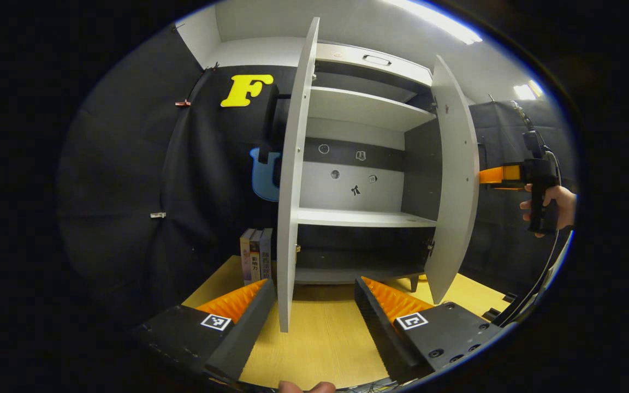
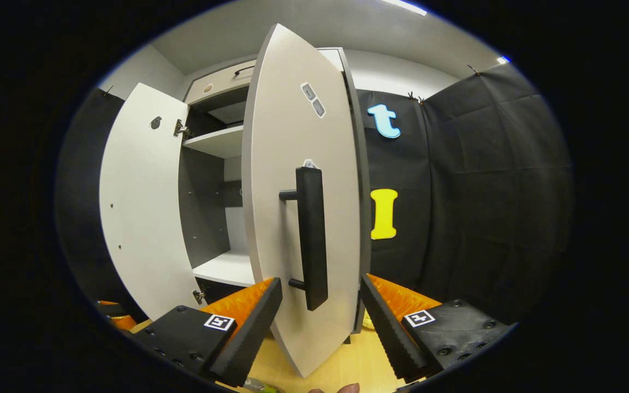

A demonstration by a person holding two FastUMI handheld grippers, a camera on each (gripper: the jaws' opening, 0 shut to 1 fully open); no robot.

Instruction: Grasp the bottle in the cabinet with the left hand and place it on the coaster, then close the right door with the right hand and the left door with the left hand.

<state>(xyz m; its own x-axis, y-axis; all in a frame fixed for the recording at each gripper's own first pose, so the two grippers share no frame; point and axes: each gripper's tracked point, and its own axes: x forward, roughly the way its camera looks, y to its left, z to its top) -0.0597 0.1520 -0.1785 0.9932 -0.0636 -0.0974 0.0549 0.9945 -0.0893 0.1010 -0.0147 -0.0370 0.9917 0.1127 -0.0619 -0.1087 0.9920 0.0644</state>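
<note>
Before the cabinet (image 1: pixel 366 109), left gripper (image 1: pixel 314 297) spread, nothing between its fingers, facing the edge of the open left door (image 1: pixel 292 180). Right gripper (image 2: pixel 320 305) spread, right door (image 2: pixel 298 164) and its black handle (image 2: pixel 312 234) between the fingers, contact unclear. Books (image 1: pixel 255 259) stand left of cabinet. Bottle, coaster: can't tell.

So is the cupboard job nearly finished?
Partly. The cabinet shelves hold no bottle, so that step looks done, though the coaster isn't visible. The right gripper is open at the right door by its handle. Both doors, including the left door, are still open.
</note>
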